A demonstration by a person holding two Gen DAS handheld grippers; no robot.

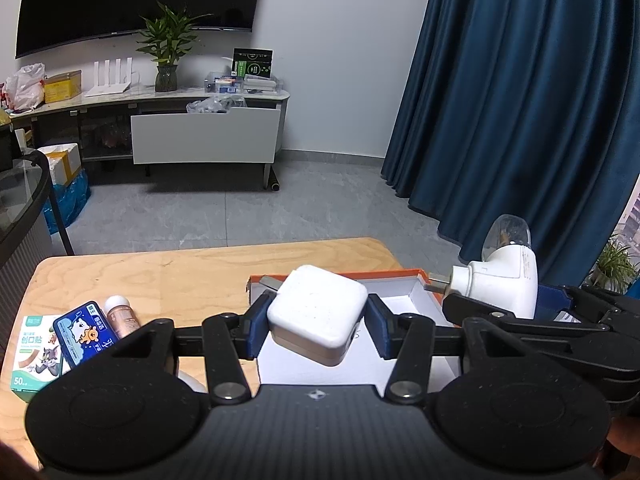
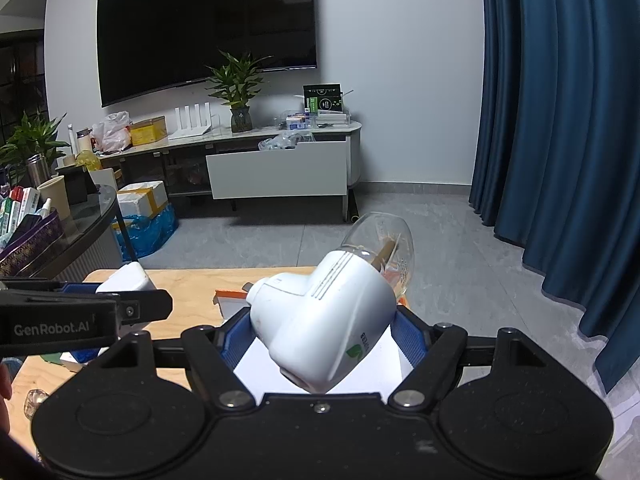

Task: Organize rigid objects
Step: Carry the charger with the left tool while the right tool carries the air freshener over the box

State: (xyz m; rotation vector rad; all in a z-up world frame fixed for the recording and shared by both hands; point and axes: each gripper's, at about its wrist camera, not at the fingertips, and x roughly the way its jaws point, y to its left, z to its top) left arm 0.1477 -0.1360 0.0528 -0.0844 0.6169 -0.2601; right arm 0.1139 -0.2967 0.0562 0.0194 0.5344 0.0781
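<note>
The left gripper [image 1: 318,322] is clamped on a white charger [image 1: 316,312], its blue pads pressing both sides, the block tilted with its prongs pointing away. The right gripper [image 2: 326,334] holds a white plug-in vaporizer [image 2: 324,320] between widely spread jaws, a clear bottle [image 2: 380,240] jutting from its far end. Under and just beyond both grippers lies an orange-rimmed box [image 1: 420,276] with a white interior, on a wooden table [image 1: 160,276]. Left of the left gripper lie a bandage box [image 1: 34,354], a blue tin [image 1: 84,332] and a small pinkish bottle [image 1: 120,316], possibly touching one another.
</note>
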